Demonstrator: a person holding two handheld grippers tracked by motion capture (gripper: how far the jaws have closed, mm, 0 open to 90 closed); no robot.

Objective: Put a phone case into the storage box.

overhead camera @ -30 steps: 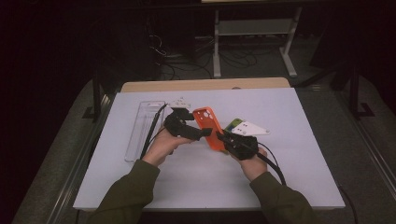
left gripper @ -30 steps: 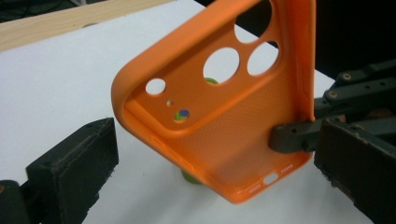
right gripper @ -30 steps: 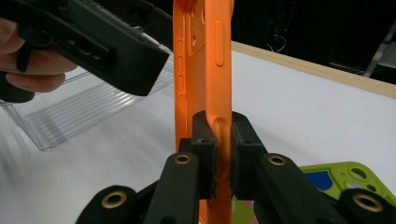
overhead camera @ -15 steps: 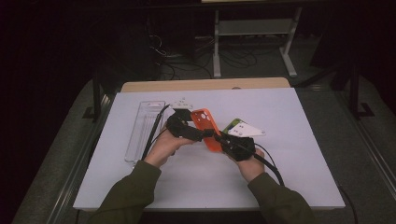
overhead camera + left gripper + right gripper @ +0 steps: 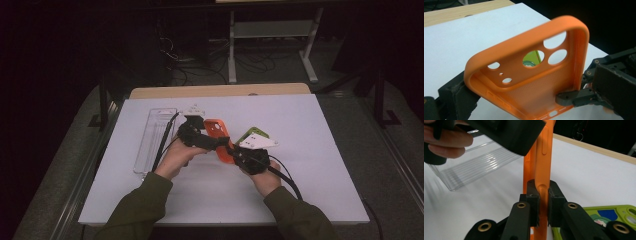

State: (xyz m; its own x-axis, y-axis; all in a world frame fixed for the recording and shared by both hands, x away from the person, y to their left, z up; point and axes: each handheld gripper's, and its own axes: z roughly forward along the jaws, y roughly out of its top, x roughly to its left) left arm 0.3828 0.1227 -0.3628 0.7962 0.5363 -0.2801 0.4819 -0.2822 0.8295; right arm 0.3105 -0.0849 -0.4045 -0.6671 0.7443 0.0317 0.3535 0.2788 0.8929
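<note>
High view: soft orange silicone phone case (image 5: pixel 220 137) is held up off the white surface (image 5: pixel 310 130), near its middle, between both hand-held grippers. Left hand-held gripper (image 5: pixel 212 142) comes at it from the left, right hand-held gripper (image 5: pixel 234 152) from the near-right end. Case long axis runs far-left to near-right, roughly along the line between the two hands, so neither hand is clearly nearer; each has its own end.

Right gripper view: right jaws are clenched on the case's side wall (image 5: pixel 541 177), pads pressing rim from both sides, case edge-on & upright.

Left gripper view: the case (image 5: pixel 529 82) stands w/ open inside facing the camera, camera cut-outs at top. One left jaw sits against its lower left corner; the other left jaw isn't seen, so can't tell if that hand-held gripper is clenched or just bracing. Right hand-held gripper (image 5: pixel 584 96) bites the lower right rim.

Counts: 1 orange case; 1 green phone case w/ printed picture (image 5: pixel 252 135) lying flat just right of the grippers; 1 clear ribbed plastic tray (image 5: pixel 150 145) at left; 2 hand-held grippers, 2 hands.
</note>
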